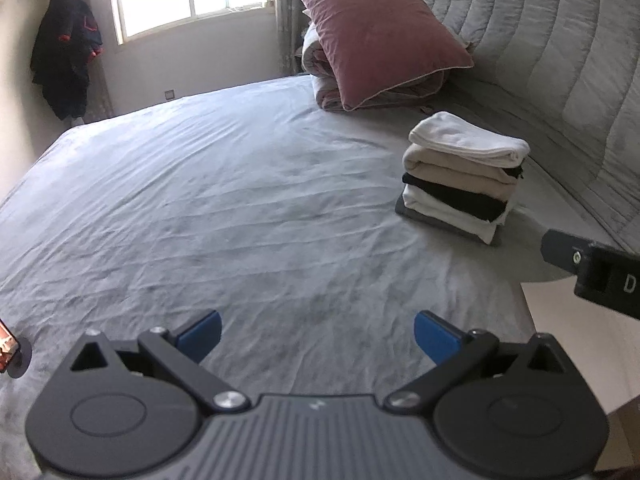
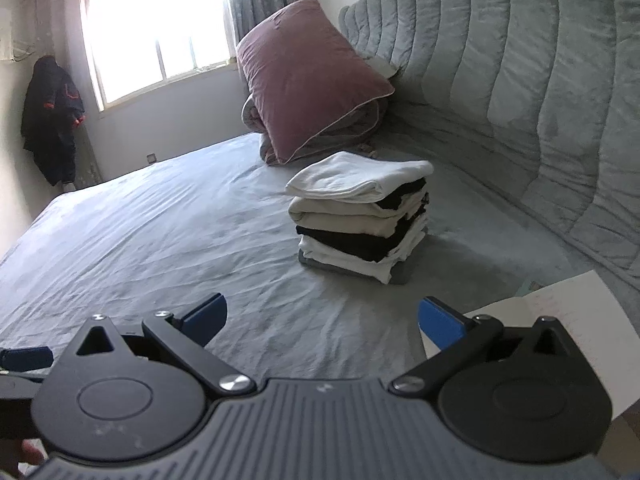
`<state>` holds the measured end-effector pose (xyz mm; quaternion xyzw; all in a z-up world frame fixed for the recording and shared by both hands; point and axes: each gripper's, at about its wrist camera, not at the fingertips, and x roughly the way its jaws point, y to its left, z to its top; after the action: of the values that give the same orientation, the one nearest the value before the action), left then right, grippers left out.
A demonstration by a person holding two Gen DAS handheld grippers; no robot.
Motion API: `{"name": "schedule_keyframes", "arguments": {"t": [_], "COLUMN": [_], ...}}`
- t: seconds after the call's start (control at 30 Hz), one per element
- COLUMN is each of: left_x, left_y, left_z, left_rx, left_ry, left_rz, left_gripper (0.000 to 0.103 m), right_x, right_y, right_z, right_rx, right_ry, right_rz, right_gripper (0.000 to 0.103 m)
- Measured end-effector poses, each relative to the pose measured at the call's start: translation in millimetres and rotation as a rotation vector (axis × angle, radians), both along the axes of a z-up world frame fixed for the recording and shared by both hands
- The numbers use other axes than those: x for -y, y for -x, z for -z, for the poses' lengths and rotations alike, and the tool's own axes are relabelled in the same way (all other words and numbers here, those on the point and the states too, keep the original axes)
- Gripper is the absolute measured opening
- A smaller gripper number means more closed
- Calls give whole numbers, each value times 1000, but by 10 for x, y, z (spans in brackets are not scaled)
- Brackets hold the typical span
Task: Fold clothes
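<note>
A: Centre-right of the left wrist view: folded stack [image 1: 464,178] on the bed [image 1: 220,200], pink pillow [image 1: 380,32] behind. Left gripper [image 1: 316,334] low in frame, jaws spread, holding nothing.

B: Middle of the right wrist view: same stack [image 2: 360,216], closer. Right gripper [image 2: 322,320] at bottom, jaws wide apart, empty too. No loose garment visible; probably best to fetch the next piece, spread flat mid-bed, keep clear of the stack.
</note>
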<state>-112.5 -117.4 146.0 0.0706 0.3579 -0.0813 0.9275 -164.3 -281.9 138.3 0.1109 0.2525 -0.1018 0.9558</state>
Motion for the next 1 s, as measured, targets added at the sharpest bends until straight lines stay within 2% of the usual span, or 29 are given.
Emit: {"name": "schedule_keyframes", "arguments": {"t": [0.47,0.73,0.87,0.93,1.0], "left_x": [-41,-49,-14,-10,-47], "left_y": [155,307,356,373,386], "left_z": [46,1,29,53,73], "left_rx": [-5,68,97,97,81], "left_ry": [27,70,40,31,61], "left_rz": [23,21,-1,-4,-9], "left_gripper": [102,102,102,102,102], "right_x": [-98,-199,-153,-155,-180], "right_y": [174,397,484,523,569], "right_z": [69,145,179,163,155], "right_rx": [-15,28,18,29,43], "right_ry": [22,98,37,39,60], "right_rz": [46,153,173,178,185], "right_gripper": [103,103,103,103,103]}}
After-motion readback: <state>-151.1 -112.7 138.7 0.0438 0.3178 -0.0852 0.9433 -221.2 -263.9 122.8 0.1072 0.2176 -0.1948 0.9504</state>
